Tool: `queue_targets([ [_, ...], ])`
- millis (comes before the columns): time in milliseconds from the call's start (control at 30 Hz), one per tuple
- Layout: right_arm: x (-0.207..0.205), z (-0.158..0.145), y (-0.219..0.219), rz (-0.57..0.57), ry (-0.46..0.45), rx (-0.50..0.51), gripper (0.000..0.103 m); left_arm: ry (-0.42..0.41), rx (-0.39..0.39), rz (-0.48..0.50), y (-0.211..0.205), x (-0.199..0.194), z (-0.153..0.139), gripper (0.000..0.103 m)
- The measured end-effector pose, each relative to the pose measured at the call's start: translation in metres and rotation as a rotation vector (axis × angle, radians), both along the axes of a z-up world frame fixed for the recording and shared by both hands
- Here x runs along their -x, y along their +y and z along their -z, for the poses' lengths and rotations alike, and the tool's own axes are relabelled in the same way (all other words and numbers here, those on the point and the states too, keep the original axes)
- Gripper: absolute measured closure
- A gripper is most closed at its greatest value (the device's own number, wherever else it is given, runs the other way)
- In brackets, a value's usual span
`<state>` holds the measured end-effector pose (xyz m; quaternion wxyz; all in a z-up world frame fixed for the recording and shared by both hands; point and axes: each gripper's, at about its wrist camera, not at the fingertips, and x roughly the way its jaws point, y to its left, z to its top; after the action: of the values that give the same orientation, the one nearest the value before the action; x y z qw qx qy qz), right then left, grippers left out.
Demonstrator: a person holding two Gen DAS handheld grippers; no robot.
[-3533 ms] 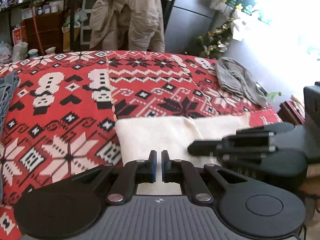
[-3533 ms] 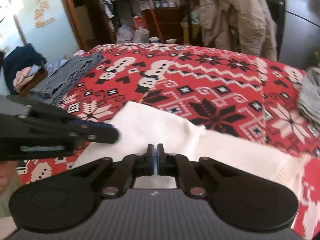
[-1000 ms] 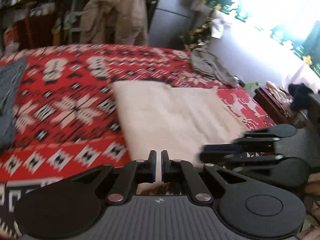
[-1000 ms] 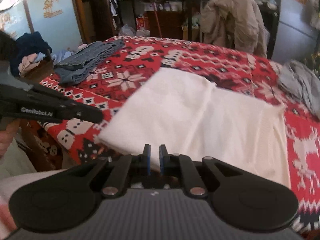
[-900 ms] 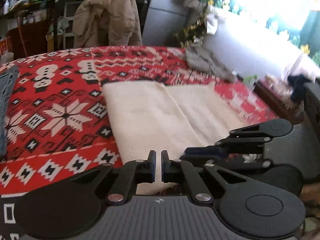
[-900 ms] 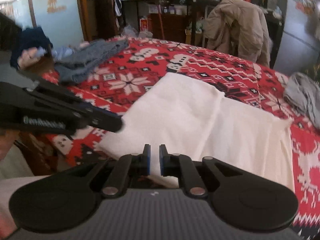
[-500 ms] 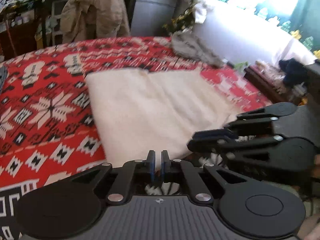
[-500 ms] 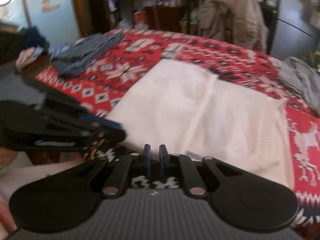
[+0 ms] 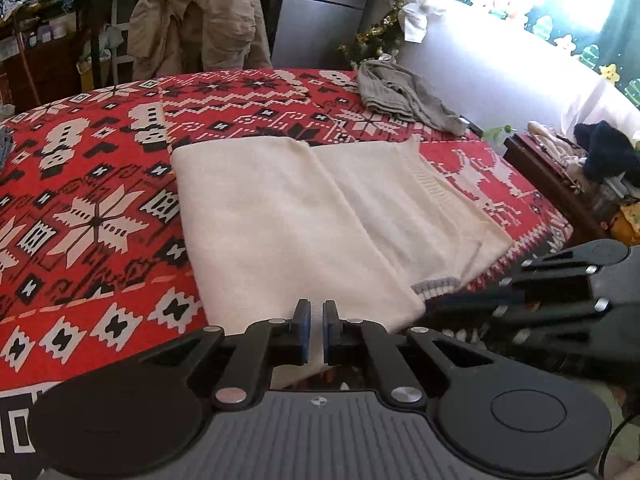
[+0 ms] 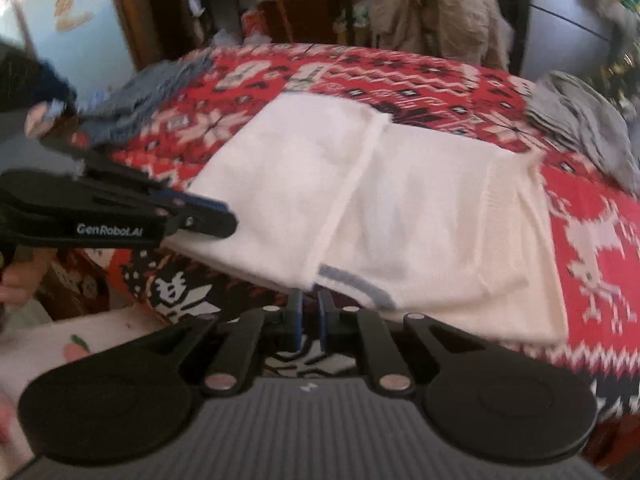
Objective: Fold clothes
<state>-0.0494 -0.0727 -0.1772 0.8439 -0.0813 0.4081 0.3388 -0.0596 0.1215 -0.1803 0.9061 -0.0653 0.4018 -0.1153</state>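
A cream sweater lies folded flat on the red patterned tablecloth, its near edge at the table's front. A grey-striped cuff shows at the near corner of the fold. My left gripper hovers over the sweater's near left edge, its jaws shut to a thin slit. My right gripper sits just in front of the striped cuff. It is shut too, and only tablecloth shows in its slit.
A crumpled grey garment lies at the table's far right. Blue-grey clothes rest at the far left. A beige jacket hangs on a chair behind the table, and a dark side table stands to the right.
Both grippers have drifted a little lower toward the sweater's near edge, staying shut. The sweater lies as it did a second ago.
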Motion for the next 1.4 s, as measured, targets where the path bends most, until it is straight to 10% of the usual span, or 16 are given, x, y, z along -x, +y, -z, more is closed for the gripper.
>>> queue_targets([
  [400,-0.028,0.011,-0.120,0.500,-0.012,-0.103,0.080,0.003,0.012,0.045,-0.023,-0.003,0.002,0.097],
  [600,-0.044,0.031,-0.138,0.558,0.018,-0.158,0.081,0.007,0.028,0.012,-0.015,-0.001,0.000,0.096],
  [967,-0.039,-0.017,-0.103,0.392,-0.121,-0.115,0.097,-0.023,0.068,-0.209,0.052,0.023,-0.016,0.096],
  [1233,-0.004,-0.085,0.005,0.010,-0.298,-0.100,0.097,0.024,0.101,-0.296,0.089,0.047,0.001,0.096],
  [1400,0.033,-0.070,0.092,-0.257,-0.272,-0.047,0.097,0.017,0.140,-0.324,0.100,0.060,0.006,0.096],
])
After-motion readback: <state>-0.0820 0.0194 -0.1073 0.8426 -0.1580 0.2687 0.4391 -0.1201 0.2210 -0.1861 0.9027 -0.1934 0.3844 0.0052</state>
